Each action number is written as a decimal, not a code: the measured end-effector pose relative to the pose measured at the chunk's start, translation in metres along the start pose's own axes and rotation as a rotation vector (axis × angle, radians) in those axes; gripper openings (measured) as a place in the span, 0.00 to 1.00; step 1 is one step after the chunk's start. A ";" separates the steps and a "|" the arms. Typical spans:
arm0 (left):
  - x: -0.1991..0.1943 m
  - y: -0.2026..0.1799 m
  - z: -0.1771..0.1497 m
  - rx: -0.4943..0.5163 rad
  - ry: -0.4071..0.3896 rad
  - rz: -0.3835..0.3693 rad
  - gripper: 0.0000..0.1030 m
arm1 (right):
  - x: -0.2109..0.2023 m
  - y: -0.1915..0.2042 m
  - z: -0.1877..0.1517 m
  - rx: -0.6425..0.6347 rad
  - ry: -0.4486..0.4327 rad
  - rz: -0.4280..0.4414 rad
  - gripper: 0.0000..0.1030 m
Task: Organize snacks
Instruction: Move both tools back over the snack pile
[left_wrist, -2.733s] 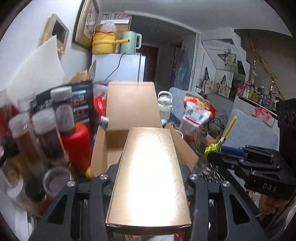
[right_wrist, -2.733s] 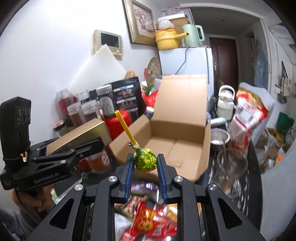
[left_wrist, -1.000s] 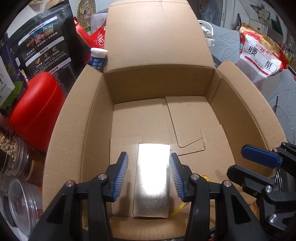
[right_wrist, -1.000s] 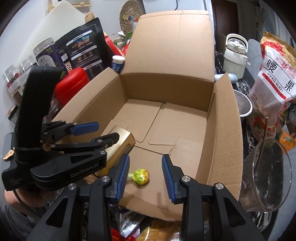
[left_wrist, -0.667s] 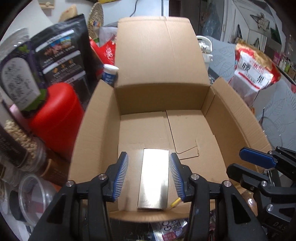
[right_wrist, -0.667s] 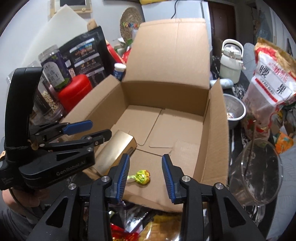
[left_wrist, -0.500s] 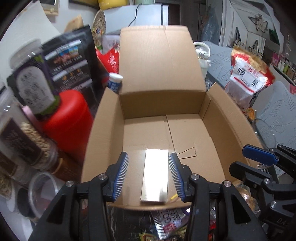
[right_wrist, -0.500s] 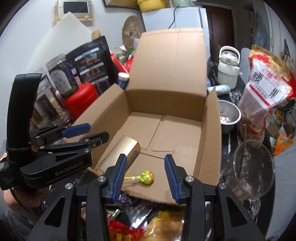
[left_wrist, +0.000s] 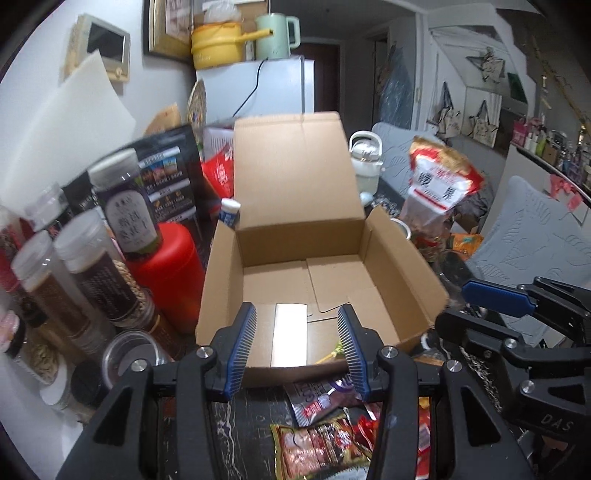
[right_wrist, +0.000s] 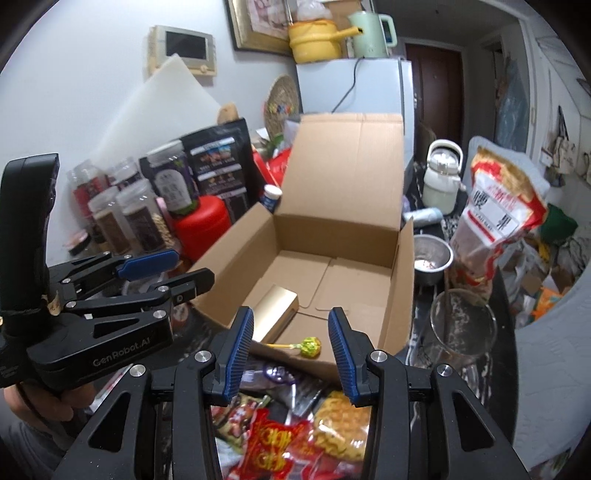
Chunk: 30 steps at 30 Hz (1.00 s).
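Cluttered dark marble table (left_wrist: 236, 424), stuff everywhere. Going left to right: clear plastic jars (left_wrist: 88, 266) of dry goods and a red canister (left_wrist: 166, 266) crowd the wall side, then the open brown cardboard box (left_wrist: 321, 206) sits in the middle. Inside it, a flat gold rectangular box (right_wrist: 277, 310) lies near the front wall, with a green-wrapped lollipop on a yellow stick (right_wrist: 308, 346) just beside it. Both are dropped off, I'd say. The left gripper (left_wrist: 297, 338) and right gripper (right_wrist: 290, 345) hover near the box's front edge, jaws parted, nothing in them. Next up is probably the red snack packets (right_wrist: 280, 435) piled in front: pick one, close on it, carry it in.
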<state>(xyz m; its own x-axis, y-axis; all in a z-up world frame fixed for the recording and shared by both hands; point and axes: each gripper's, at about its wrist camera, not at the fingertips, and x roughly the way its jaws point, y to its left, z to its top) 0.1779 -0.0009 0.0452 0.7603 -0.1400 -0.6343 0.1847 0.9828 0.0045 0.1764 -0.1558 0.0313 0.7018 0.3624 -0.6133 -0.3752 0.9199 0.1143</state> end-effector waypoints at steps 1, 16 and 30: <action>-0.005 -0.001 0.000 0.003 -0.009 -0.002 0.44 | -0.006 0.004 -0.001 -0.005 -0.009 -0.001 0.41; -0.073 -0.010 -0.027 0.034 -0.077 -0.012 0.45 | -0.072 0.035 -0.026 -0.019 -0.111 -0.015 0.63; -0.085 -0.005 -0.072 0.022 -0.063 -0.049 0.81 | -0.076 0.044 -0.070 0.017 -0.088 -0.040 0.69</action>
<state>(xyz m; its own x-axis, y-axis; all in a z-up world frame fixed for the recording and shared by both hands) 0.0674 0.0149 0.0432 0.7874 -0.1960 -0.5844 0.2360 0.9717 -0.0078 0.0641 -0.1531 0.0283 0.7668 0.3368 -0.5463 -0.3365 0.9358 0.1046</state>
